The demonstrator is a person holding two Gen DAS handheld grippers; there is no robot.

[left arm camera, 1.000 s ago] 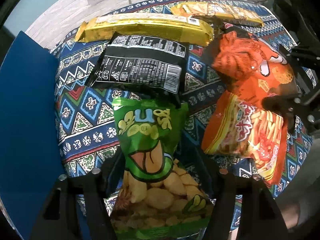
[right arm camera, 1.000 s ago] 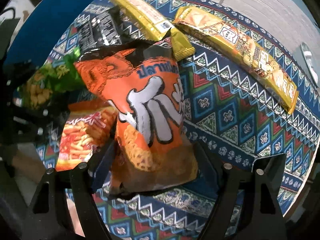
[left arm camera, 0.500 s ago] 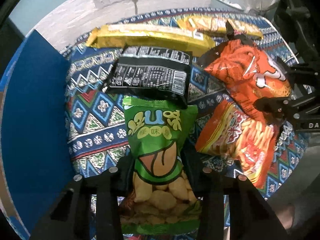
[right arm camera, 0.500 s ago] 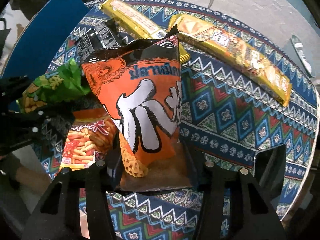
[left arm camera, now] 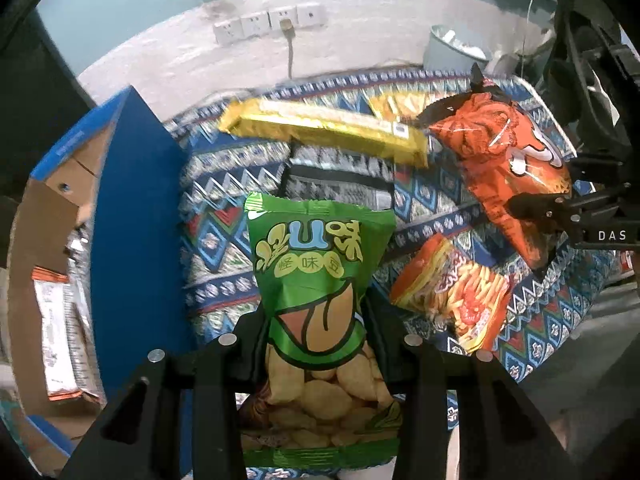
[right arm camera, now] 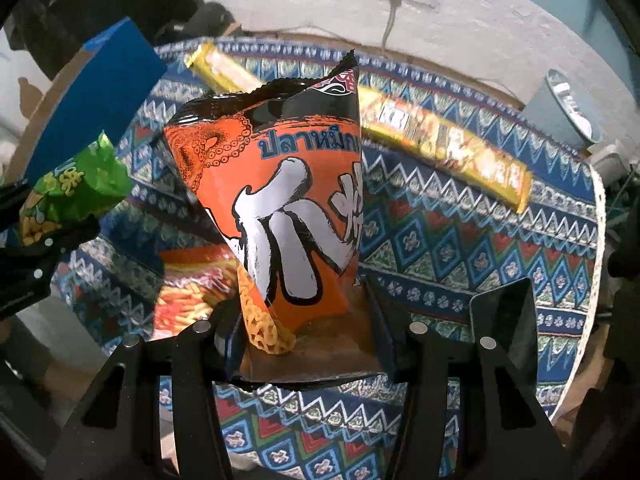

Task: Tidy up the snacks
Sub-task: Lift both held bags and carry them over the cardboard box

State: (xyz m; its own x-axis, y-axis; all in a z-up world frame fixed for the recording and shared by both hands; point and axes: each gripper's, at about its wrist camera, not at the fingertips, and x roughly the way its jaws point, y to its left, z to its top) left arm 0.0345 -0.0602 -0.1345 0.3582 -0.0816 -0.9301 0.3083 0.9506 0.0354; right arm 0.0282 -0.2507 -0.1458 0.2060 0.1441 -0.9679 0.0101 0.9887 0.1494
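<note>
The left gripper (left arm camera: 316, 344) was closed on the green bag (left arm camera: 312, 280), pinching its lower half so the crinkly foil stood upright, clear of the surface (left arm camera: 224, 248); the right gripper (right arm camera: 304, 332) was likewise clamped on the orange bag (right arm camera: 288, 208), a glossy puffed pouch with a serrated black top, held up off the cloth. By my reading the sorting was midway: two bags were in hand and not yet stowed; the blue carton (left arm camera: 132, 220), just to the left of the left gripper, already held flat packets, though its inside was only partly visible. Beyond and to the right of the left gripper lay a soft packet of red-and-yellow sticks (left arm camera: 452, 300), flat on the patterned woven cloth; straight ahead, behind the green bag, a black packet (left arm camera: 340, 184) lay flat too. Farther off rested a long, stiff gold packet (left arm camera: 328, 132); ahead and right of the right gripper lay a second long yellow packet (right arm camera: 448, 140), blurred. These four seemed left to sort.
</note>
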